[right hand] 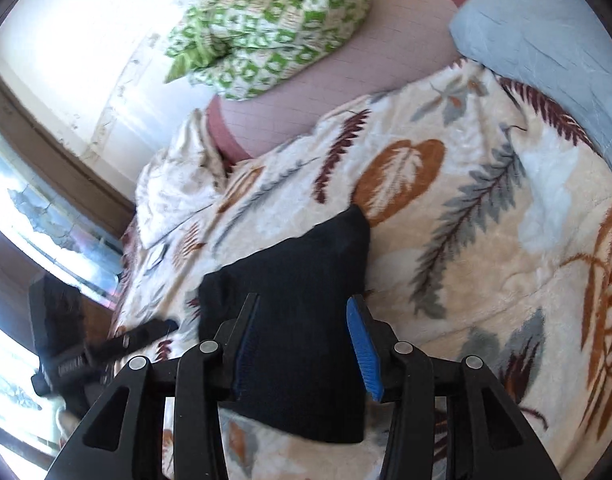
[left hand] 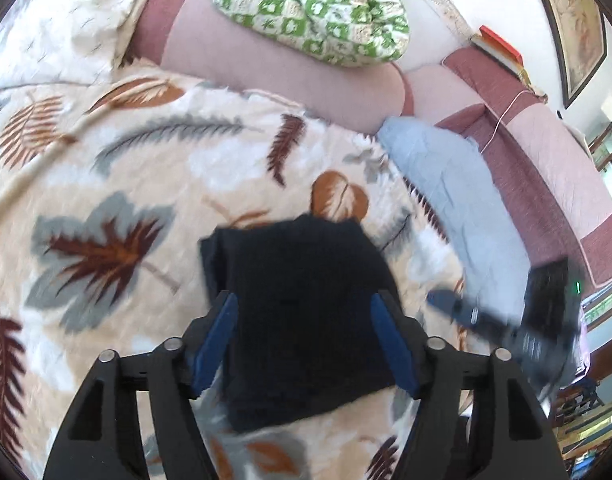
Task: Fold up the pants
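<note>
The dark navy pants (left hand: 306, 312) lie folded into a compact rectangle on the leaf-patterned blanket (left hand: 125, 168). My left gripper (left hand: 304, 304) is open above them, its blue-padded fingers (left hand: 221, 332) wide apart on either side of the bundle, holding nothing. In the right wrist view the same folded pants (right hand: 301, 308) lie on the blanket (right hand: 486, 240). My right gripper (right hand: 303, 308) is open over them, empty. The right gripper also shows at the right of the left wrist view (left hand: 458, 304). The left gripper shows at the lower left of the right wrist view (right hand: 153, 330).
A green-and-white patterned pillow (left hand: 318, 8) lies on the pink bolster (left hand: 265, 76) at the head of the bed. A light blue cloth (left hand: 458, 200) lies at the blanket's right edge. Books (left hand: 502, 48) sit on the headboard ledge. A window (right hand: 45, 220) is to the left.
</note>
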Demonstrator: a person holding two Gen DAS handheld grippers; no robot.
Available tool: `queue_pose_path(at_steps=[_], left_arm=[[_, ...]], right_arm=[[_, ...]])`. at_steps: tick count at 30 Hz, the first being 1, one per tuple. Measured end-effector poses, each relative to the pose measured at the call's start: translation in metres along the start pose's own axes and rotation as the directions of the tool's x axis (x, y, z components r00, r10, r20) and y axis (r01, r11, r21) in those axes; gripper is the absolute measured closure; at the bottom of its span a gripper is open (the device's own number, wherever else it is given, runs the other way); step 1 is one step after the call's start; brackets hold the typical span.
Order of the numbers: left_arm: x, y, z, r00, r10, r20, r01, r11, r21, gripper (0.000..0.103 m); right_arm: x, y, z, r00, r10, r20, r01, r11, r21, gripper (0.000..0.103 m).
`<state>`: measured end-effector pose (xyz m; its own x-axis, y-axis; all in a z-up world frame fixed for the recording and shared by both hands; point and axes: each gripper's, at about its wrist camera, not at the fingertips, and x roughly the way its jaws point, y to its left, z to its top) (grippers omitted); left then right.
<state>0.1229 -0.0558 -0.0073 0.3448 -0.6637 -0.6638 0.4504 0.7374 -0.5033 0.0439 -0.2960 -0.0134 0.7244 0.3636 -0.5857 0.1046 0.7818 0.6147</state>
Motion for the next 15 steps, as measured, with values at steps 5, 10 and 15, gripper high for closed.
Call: queue_pose_path(at_steps=[5,10,15], left_arm=[[0.053,0.009,0.029,0.999,0.016,-0.048,-0.019,0.997,-0.069,0.033],[0.078,0.036,0.028,0.996,-0.031,-0.082,0.014,0.98,-0.2,0.033],[0.074,0.041,0.032,0.994,-0.056,-0.094,0.034,0.976,-0.217,0.033]], right_arm=[[0.013,0.021,-0.032,0.998,-0.057,-0.036,0.053,0.993,-0.105,0.054],[0.035,0.007,-0.053,0.991,-0.116,-0.06,0.109,0.987,-0.121,0.054],[0.04,-0.004,-0.049,0.995,-0.083,-0.063,0.078,0.994,-0.072,0.042]])
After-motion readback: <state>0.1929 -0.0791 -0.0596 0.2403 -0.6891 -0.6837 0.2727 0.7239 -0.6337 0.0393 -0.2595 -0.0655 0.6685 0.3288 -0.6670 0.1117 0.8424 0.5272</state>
